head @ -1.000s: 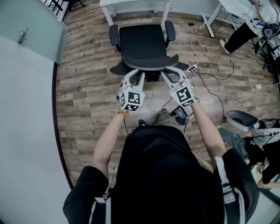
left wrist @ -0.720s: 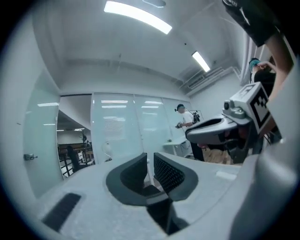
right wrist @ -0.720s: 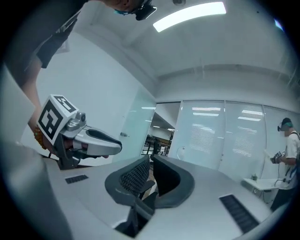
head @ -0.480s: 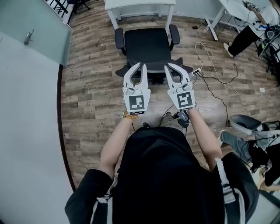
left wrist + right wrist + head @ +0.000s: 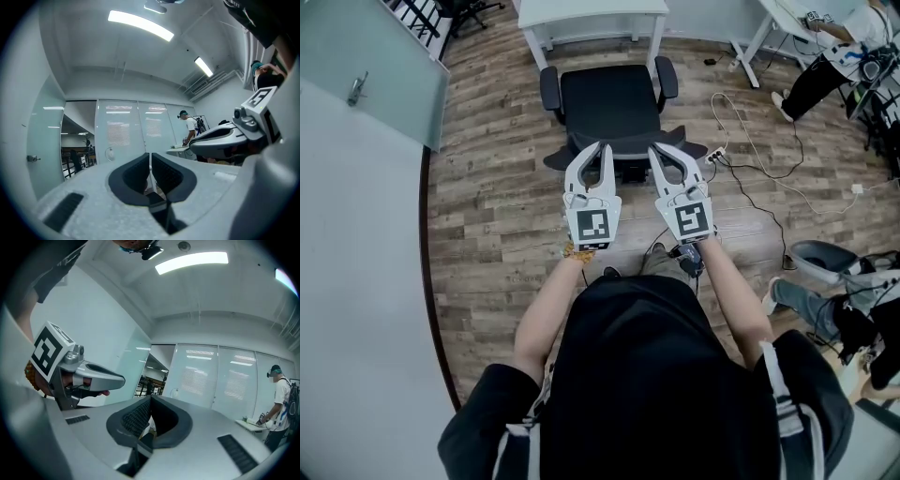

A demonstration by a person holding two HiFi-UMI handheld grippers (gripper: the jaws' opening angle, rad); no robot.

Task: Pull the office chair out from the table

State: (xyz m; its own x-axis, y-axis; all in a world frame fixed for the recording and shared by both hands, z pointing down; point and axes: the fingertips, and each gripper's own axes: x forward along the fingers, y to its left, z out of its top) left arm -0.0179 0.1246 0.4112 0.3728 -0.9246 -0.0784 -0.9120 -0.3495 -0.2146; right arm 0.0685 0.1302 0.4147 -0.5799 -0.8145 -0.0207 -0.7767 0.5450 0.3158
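The black office chair stands on the wood floor in front of the white table, its seat out from under the tabletop. In the head view my left gripper and right gripper hover side by side above the near edge of the chair's backrest, apart from it. Both are shut with nothing between the jaws. The left gripper view shows its shut jaws pointing level at a glass wall, with the right gripper beside them. The right gripper view shows its own shut jaws and the left gripper.
A glass partition with a door handle runs along the left. Cables and a power strip lie on the floor right of the chair. A seated person is at the far right, and a grey bin stands nearer.
A second ago both grippers stood open at the chair's backrest edge. They have since risen away from it and shut empty. The chair has kept its place.
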